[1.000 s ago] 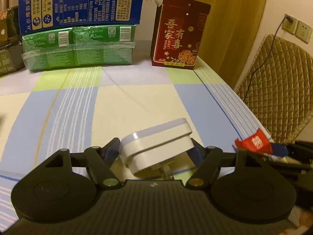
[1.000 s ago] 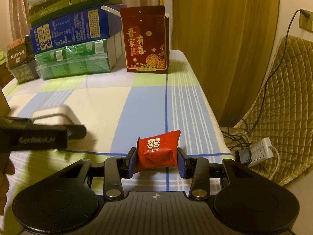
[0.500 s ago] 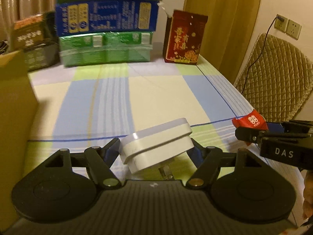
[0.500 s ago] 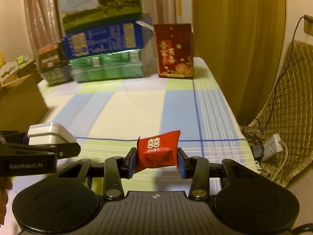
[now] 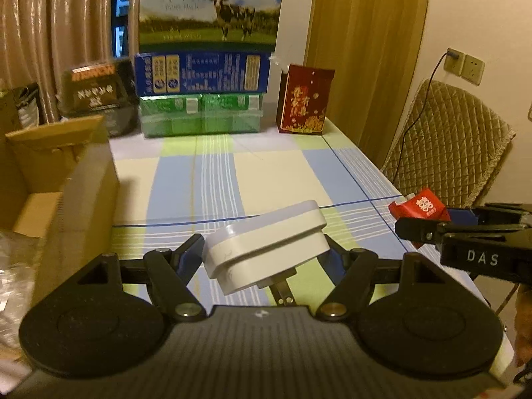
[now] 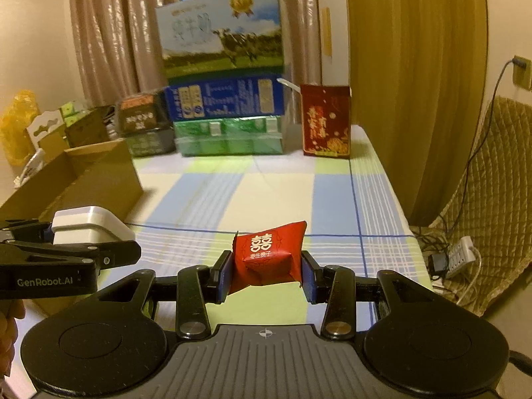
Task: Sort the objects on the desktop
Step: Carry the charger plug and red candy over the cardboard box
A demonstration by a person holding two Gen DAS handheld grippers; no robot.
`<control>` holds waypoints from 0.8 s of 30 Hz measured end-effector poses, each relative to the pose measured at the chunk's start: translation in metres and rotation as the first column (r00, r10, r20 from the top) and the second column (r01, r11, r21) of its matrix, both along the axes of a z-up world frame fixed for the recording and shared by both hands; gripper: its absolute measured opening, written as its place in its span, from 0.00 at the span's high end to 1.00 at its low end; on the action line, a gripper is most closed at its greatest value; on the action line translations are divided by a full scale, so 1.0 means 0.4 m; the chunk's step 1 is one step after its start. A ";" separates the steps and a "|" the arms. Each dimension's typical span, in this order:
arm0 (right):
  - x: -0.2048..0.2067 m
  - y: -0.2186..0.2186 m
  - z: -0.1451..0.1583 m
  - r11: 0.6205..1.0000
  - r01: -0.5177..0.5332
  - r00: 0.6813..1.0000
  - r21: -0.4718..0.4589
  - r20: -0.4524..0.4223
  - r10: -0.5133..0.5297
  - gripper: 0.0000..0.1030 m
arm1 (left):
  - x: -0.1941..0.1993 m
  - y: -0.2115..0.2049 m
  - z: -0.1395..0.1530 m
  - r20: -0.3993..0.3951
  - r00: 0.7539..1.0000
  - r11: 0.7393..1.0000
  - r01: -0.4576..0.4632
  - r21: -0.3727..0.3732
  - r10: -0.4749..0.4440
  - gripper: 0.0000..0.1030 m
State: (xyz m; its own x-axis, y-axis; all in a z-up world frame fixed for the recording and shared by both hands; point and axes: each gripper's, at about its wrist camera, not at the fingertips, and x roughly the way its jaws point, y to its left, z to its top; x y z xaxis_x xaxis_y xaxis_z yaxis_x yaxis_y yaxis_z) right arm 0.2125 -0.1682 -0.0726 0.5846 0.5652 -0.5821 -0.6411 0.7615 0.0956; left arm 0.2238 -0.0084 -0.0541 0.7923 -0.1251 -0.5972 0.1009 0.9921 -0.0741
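My left gripper (image 5: 264, 256) is shut on a white plug-in charger (image 5: 266, 246), held tilted above the near part of the checked tablecloth (image 5: 266, 173). My right gripper (image 6: 266, 272) is shut on a red candy packet (image 6: 267, 256) with white characters, also held above the table's near edge. In the left wrist view the right gripper (image 5: 465, 229) and the red packet (image 5: 420, 206) show at the right. In the right wrist view the left gripper (image 6: 66, 259) and the charger (image 6: 89, 226) show at the left.
An open cardboard box (image 5: 60, 193) stands at the table's left side; it also shows in the right wrist view (image 6: 93, 179). Stacked milk cartons (image 5: 202, 99) and a red gift box (image 5: 304, 99) line the far edge. A quilted chair (image 5: 449, 139) stands right of the table.
Both grippers have pulled back and risen with their loads, so more of the table, the cardboard box and the top milk carton have come into view. Both grips are unchanged.
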 end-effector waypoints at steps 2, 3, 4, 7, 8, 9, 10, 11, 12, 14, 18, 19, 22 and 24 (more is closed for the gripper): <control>-0.026 0.000 0.016 1.000 -0.009 1.000 0.004 0.004 0.009 0.62 | -0.027 0.005 0.015 0.002 1.000 1.000 -0.001 0.001 0.001 0.32; -0.036 0.001 0.021 1.000 -0.013 1.000 0.004 0.007 0.013 0.62 | -0.040 0.010 0.021 -0.001 1.000 1.000 -0.003 -0.005 0.003 0.32; -0.046 0.002 0.028 1.000 -0.017 1.000 0.003 0.011 0.017 0.62 | -0.052 0.015 0.029 -0.002 1.000 1.000 -0.007 -0.010 0.007 0.32; -0.080 0.001 0.044 1.000 -0.030 0.999 0.002 0.020 0.030 0.62 | -0.086 0.031 0.050 -0.001 1.000 1.000 -0.021 -0.012 0.021 0.32; -0.087 0.000 0.048 0.999 -0.034 0.999 0.003 0.019 0.034 0.62 | -0.096 0.037 0.055 0.000 1.000 1.000 -0.026 -0.015 0.026 0.32; -0.096 0.002 0.052 0.999 -0.038 0.999 0.003 0.018 0.038 0.62 | -0.107 0.042 0.062 0.001 1.000 0.999 -0.030 -0.017 0.030 0.32; -0.105 0.003 0.056 0.999 -0.043 0.999 0.003 0.019 0.043 0.62 | -0.117 0.047 0.068 0.002 0.999 0.999 -0.033 -0.018 0.033 0.32; -0.113 0.005 0.060 0.999 -0.048 0.999 0.003 0.020 0.048 0.62 | -0.127 0.053 0.074 0.004 0.999 0.999 -0.037 -0.019 0.037 0.32; -0.122 0.007 0.064 0.999 -0.052 0.998 0.005 0.019 0.052 0.62 | -0.136 0.058 0.080 0.005 0.999 0.999 -0.040 -0.023 0.040 0.32; -0.136 0.011 0.073 0.998 -0.058 0.998 0.010 0.018 0.058 0.62 | -0.153 0.067 0.091 0.008 0.999 0.999 -0.047 -0.025 0.047 0.32; -0.169 0.024 0.087 0.997 -0.081 0.996 0.011 0.022 0.081 0.62 | -0.190 0.083 0.106 0.012 0.998 0.998 -0.059 -0.025 0.059 0.32; -0.173 0.026 0.088 0.996 -0.086 0.996 0.011 0.023 0.086 0.62 | -0.199 0.089 0.109 0.012 0.998 0.998 -0.064 -0.029 0.065 0.32; -0.193 0.036 0.094 0.994 -0.105 0.994 0.008 0.026 0.105 0.62 | -0.223 0.106 0.118 0.015 0.997 0.997 -0.076 -0.033 0.077 0.32; -0.204 0.046 0.098 0.993 -0.118 0.993 0.006 0.027 0.118 0.62 | -0.239 0.118 0.124 0.018 0.996 0.996 -0.081 -0.032 0.082 0.32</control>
State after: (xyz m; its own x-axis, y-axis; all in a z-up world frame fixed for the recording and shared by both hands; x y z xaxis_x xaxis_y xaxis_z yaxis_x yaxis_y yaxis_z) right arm 0.1308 -0.1498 -0.0334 0.5285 0.6359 -0.5625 -0.7290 0.6795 0.0832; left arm 0.1283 0.0387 -0.0046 0.8119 -0.0777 -0.5786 0.0212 0.9944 -0.1037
